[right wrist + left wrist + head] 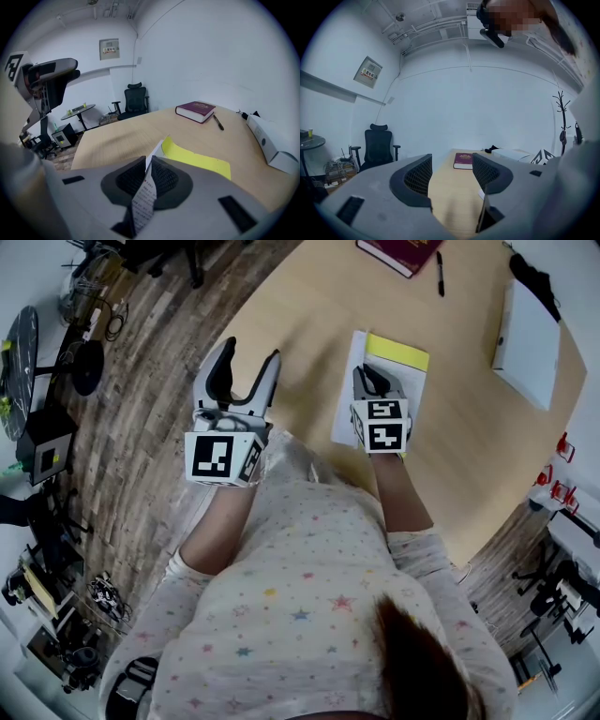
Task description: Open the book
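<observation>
A thin book (397, 353) lies on the round wooden table (309, 306) in front of me, showing a yellow inner leaf (199, 160). My right gripper (371, 378) is shut on its white printed leaf (144, 199), which stands lifted on edge between the jaws (149, 165). The left gripper (250, 354) is held up over the table's near left edge, open and empty. In the left gripper view its jaws (452, 171) stand apart, with bare tabletop between them.
A maroon closed book (398, 251) and a black pen (440, 273) lie at the far side of the table. A long white box (527, 329) lies at the right. Black office chair (377, 145) and a small round side table (77, 111) stand on the wood floor.
</observation>
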